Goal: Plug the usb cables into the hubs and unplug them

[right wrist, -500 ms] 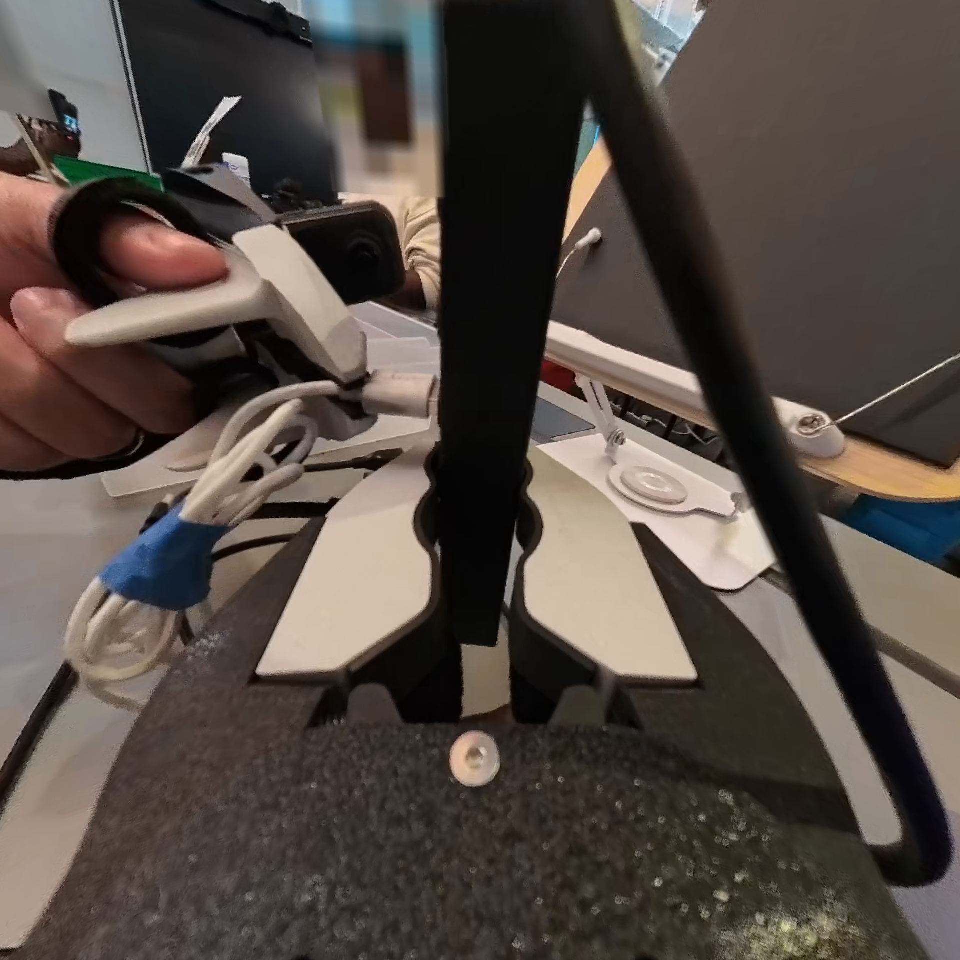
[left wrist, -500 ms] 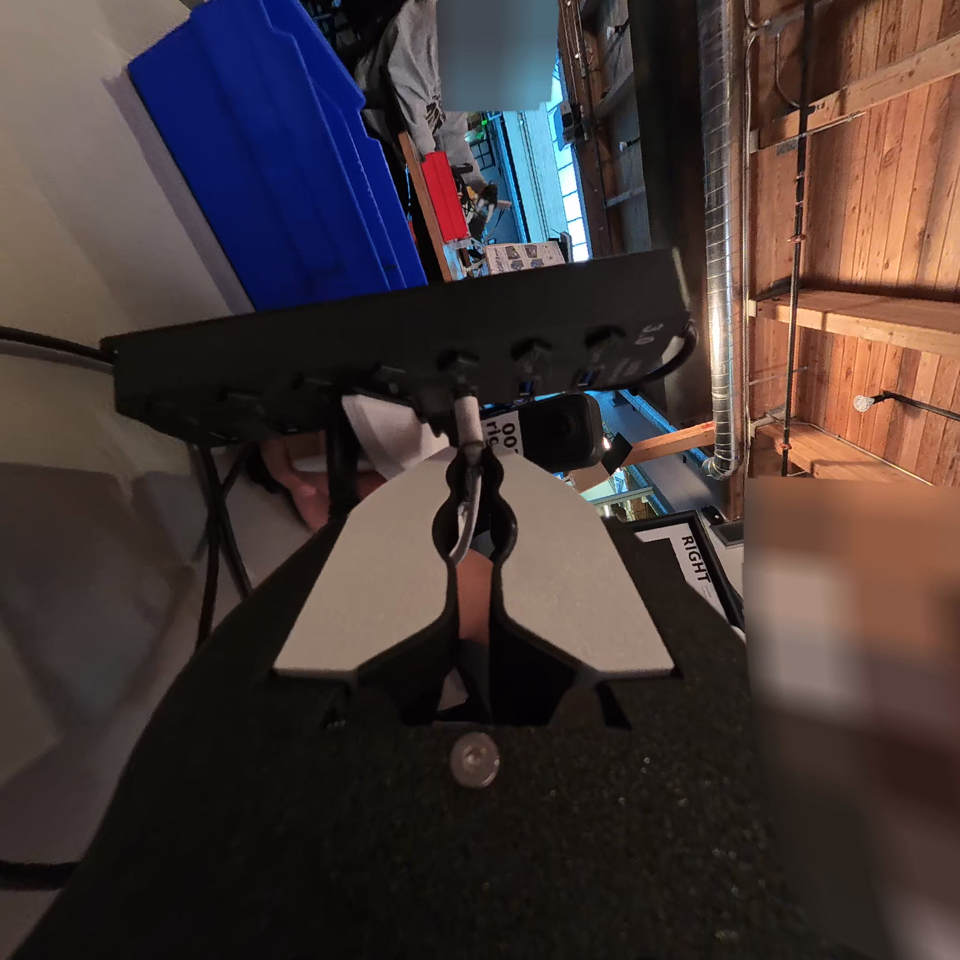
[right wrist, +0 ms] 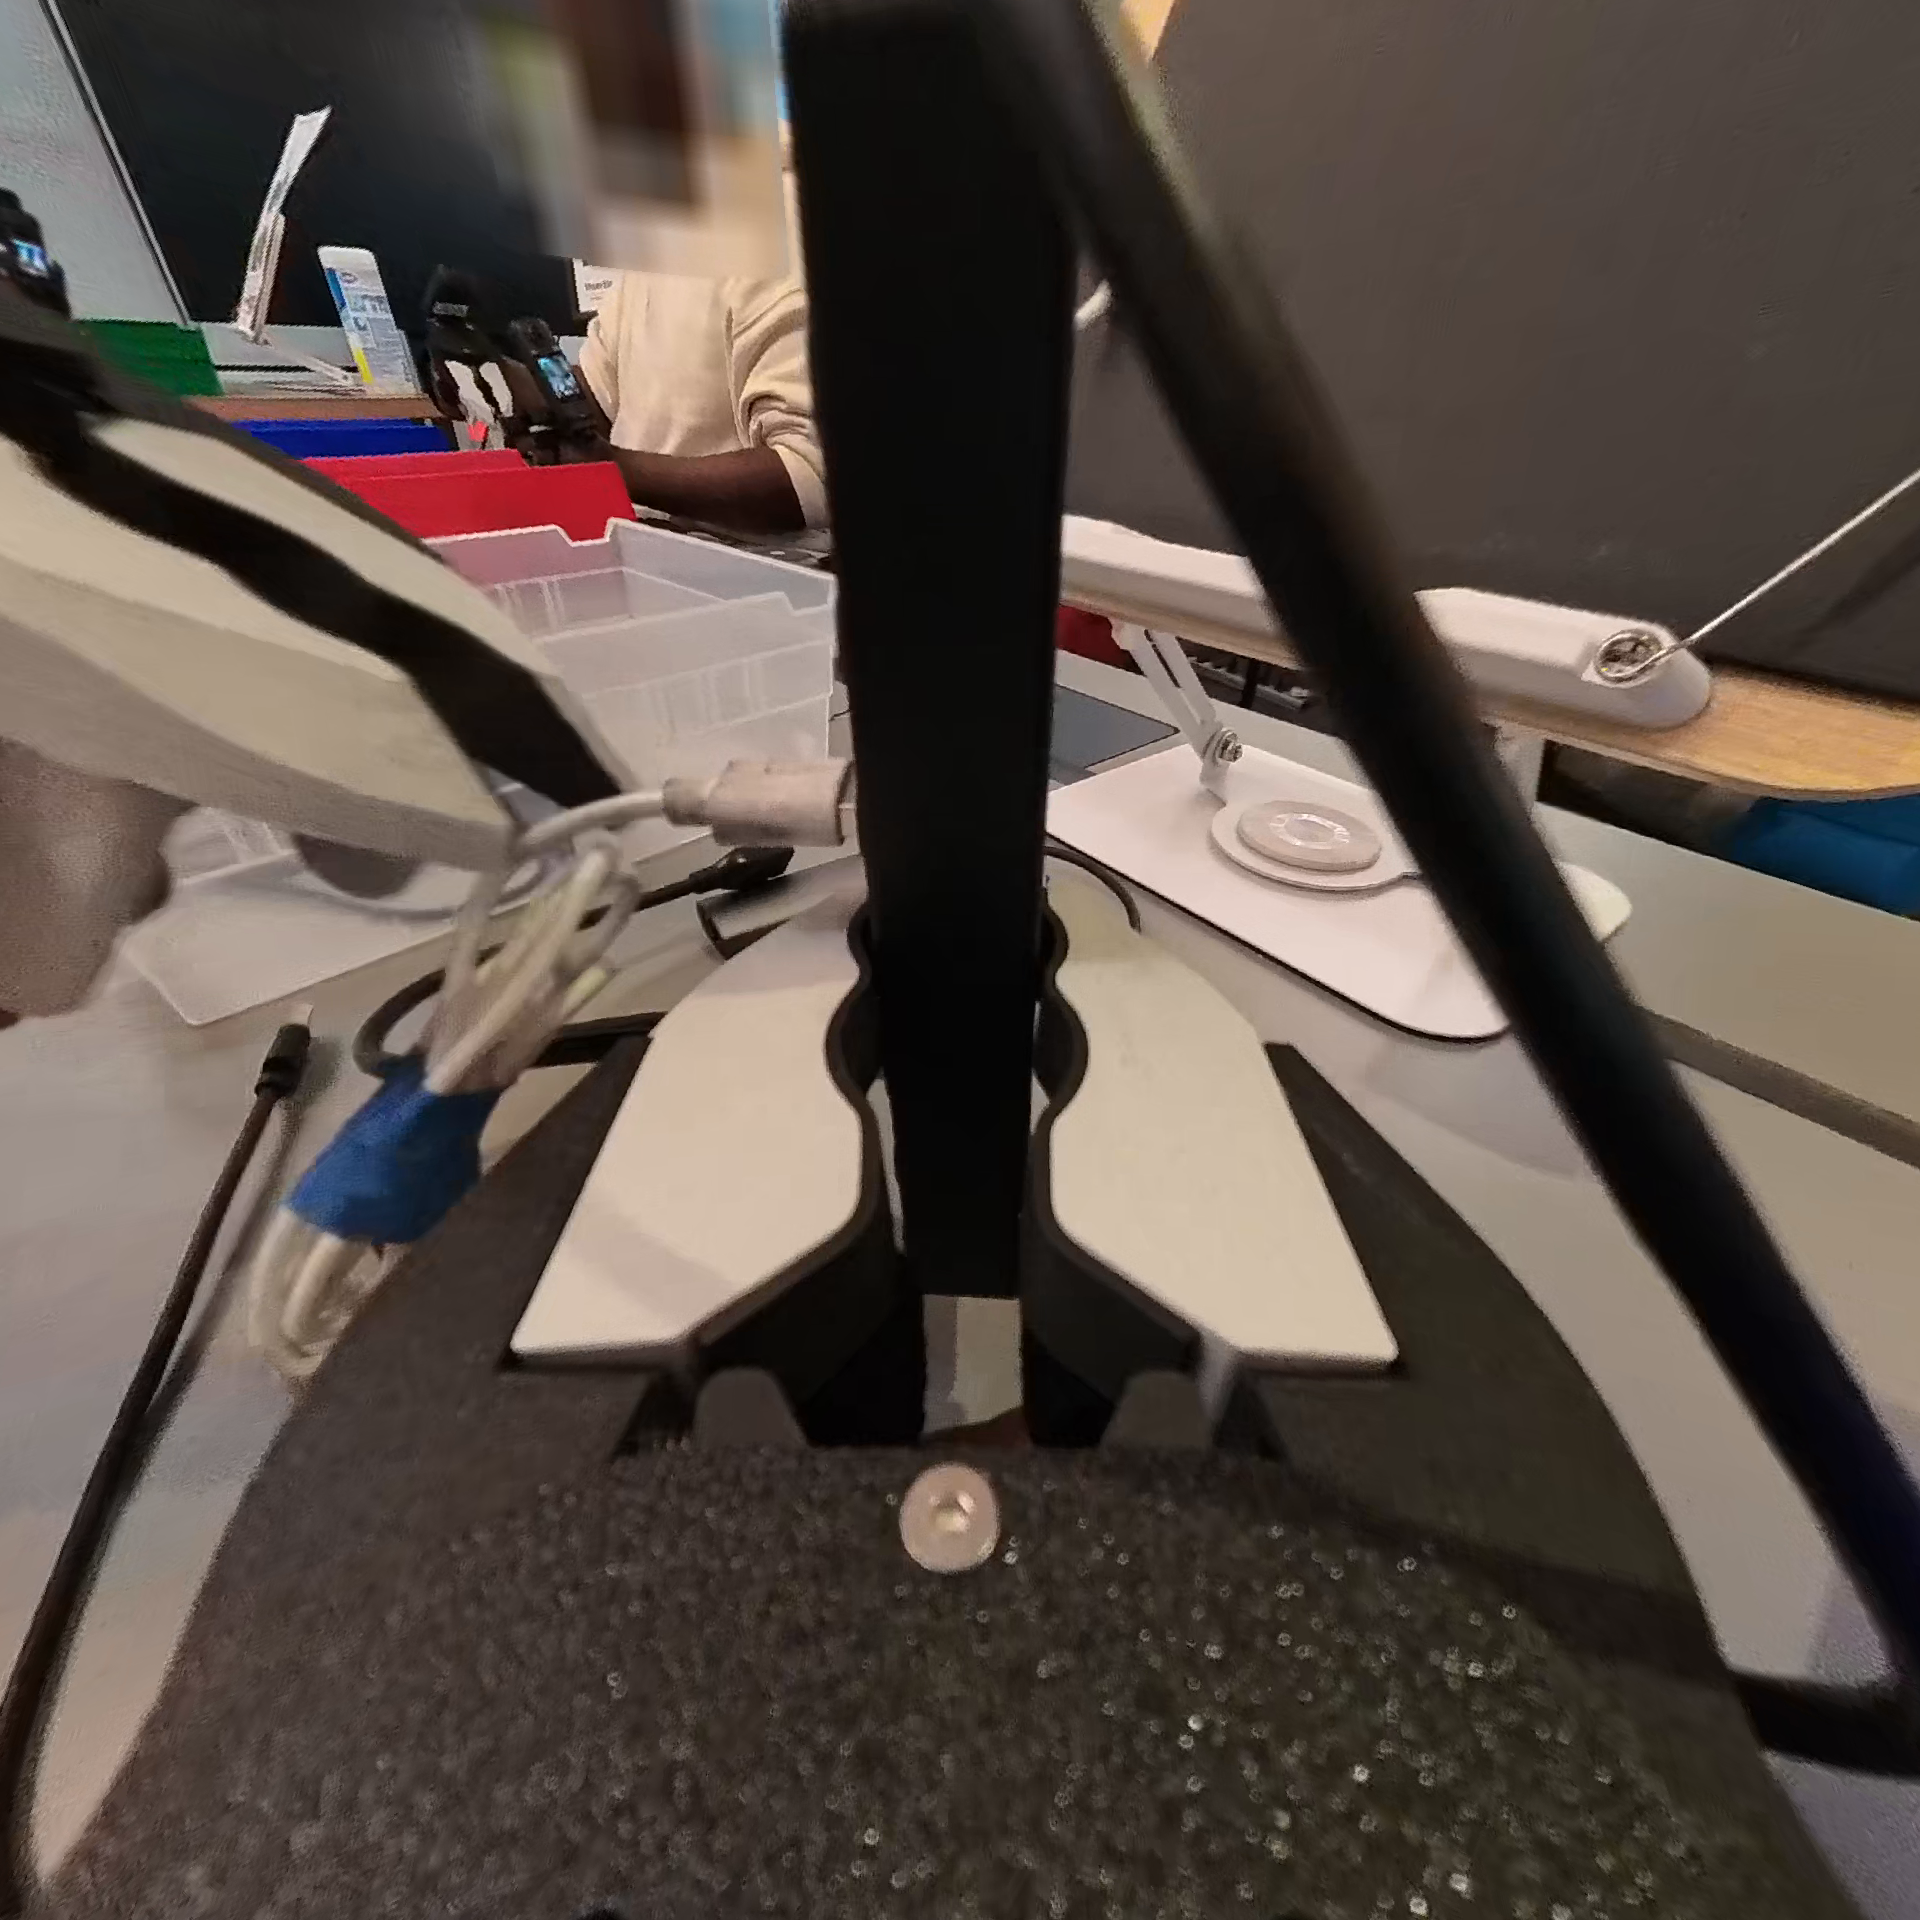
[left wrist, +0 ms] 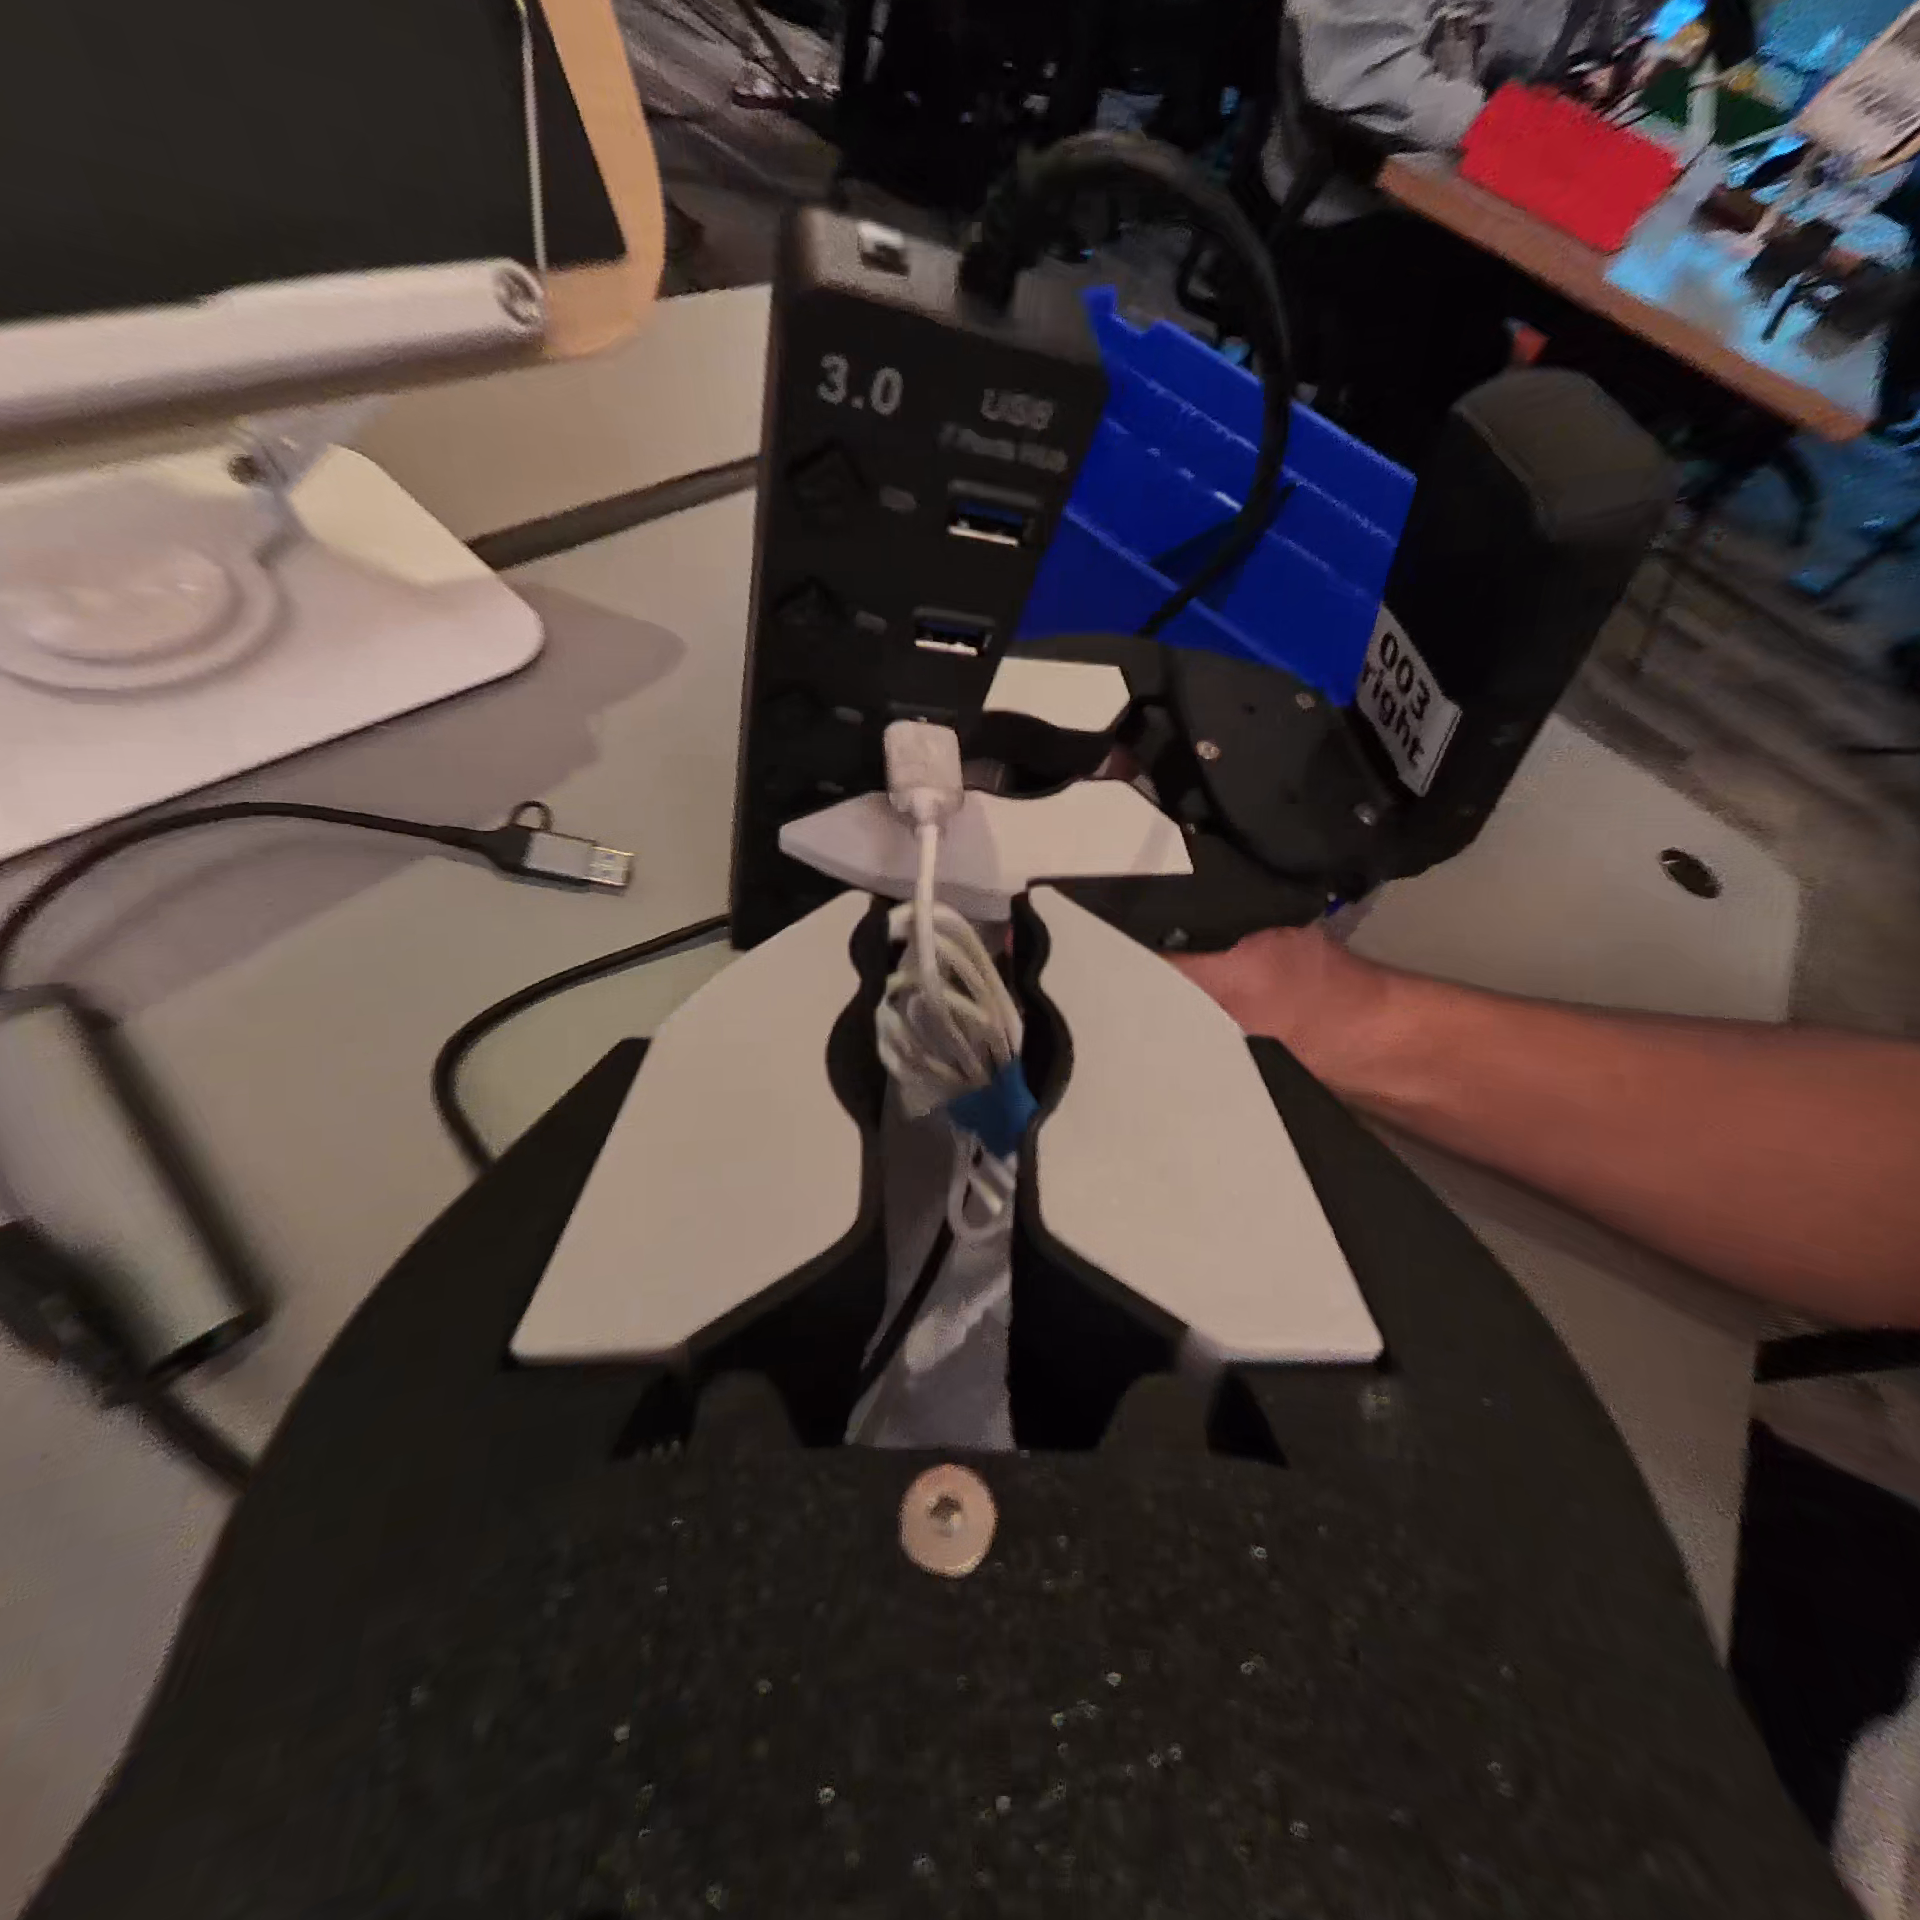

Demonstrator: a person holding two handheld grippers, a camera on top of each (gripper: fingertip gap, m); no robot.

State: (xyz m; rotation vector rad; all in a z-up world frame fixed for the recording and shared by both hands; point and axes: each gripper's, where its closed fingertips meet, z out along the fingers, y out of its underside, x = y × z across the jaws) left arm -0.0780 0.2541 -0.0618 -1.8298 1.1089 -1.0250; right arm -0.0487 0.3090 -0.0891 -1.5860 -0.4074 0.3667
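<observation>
My right gripper is shut on the black USB hub and holds it upright above the table. In the left wrist view the hub shows its port face, with the right gripper's fingers clamped across it. A white USB plug sits in the third port down; it also shows in the right wrist view. My left gripper is open just behind the plug. The white cable bundle with blue tape hangs loose between its fingers.
A loose black cable with a silver plug lies on the grey table, with a grey adapter at the left. A white stand base, a blue bin and a clear tray are nearby. The hub's thick black cord arcs to the right.
My left gripper has opened and drawn back a little from the white plug, which stays in the hub. The left view has turned from sideways to upright. The right gripper still holds the hub.
</observation>
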